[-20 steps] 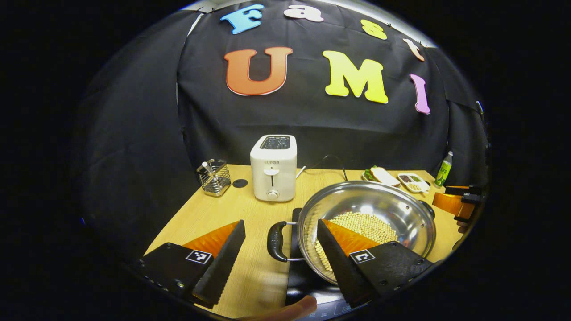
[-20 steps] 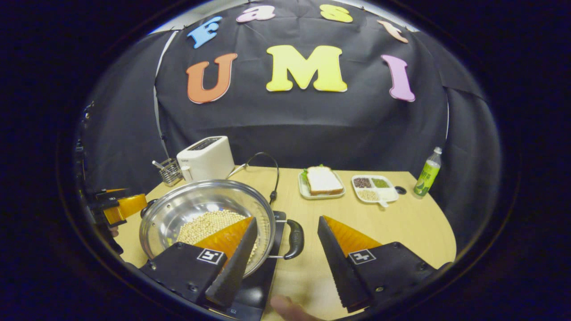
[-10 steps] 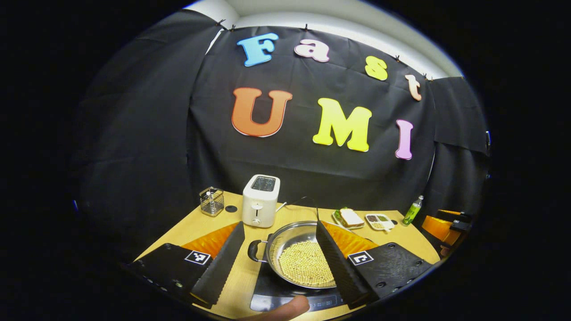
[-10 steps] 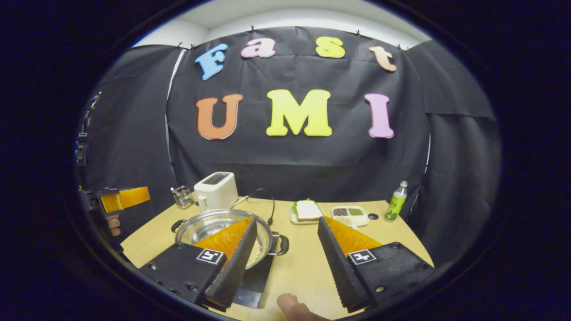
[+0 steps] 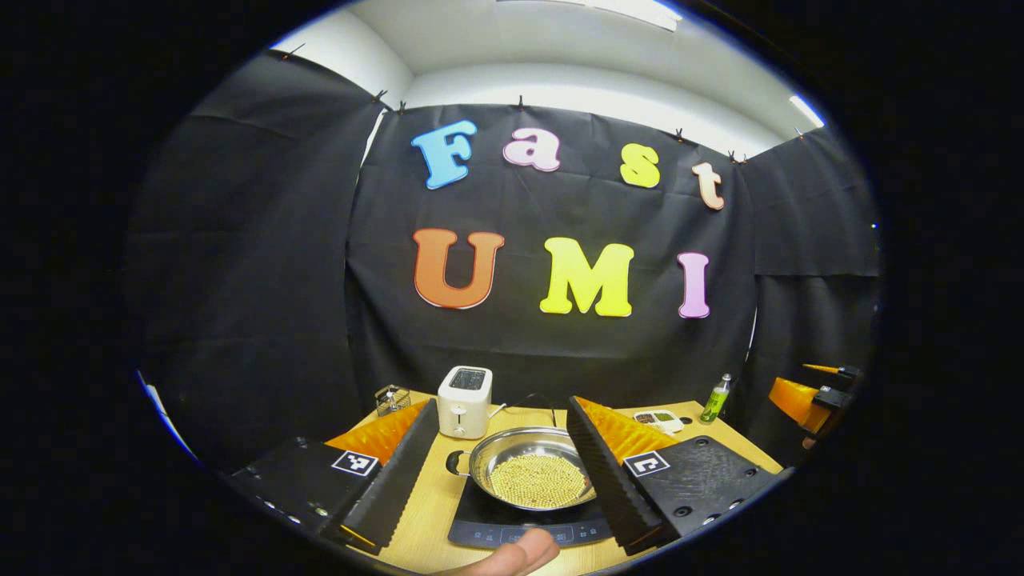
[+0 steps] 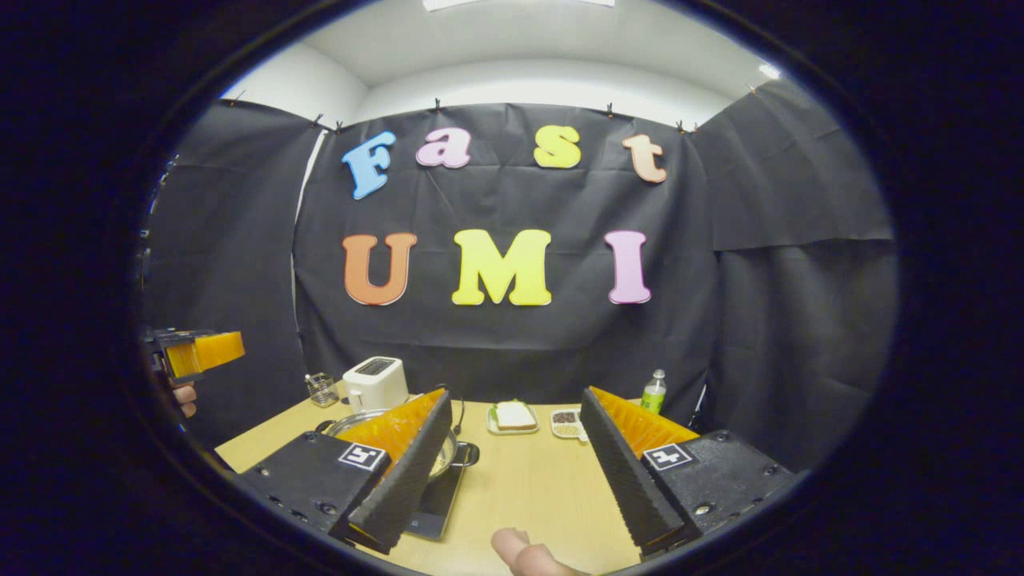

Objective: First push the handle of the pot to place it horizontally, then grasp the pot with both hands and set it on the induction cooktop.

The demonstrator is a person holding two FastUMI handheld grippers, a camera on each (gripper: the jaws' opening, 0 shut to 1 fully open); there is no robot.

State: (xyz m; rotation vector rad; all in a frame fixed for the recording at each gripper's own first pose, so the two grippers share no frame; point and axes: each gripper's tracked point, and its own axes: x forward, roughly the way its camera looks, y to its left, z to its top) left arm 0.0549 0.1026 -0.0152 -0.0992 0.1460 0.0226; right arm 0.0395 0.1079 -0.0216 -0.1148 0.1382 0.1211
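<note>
The pot (image 5: 532,478), with beans inside, is set on the cooktop (image 5: 520,528) at the near middle of the bench (image 6: 528,488), handles lying left and right. Since a second ago both hand-held grippers have been drawn back and up: the left (image 5: 500,472) and the right (image 6: 516,472) are held wide, gripping nothing. The task is judged done.

Both grippers pull up and back: pot (image 5: 532,478) on cooktop (image 5: 524,528) now sits far beyond the spread jaws.
</note>
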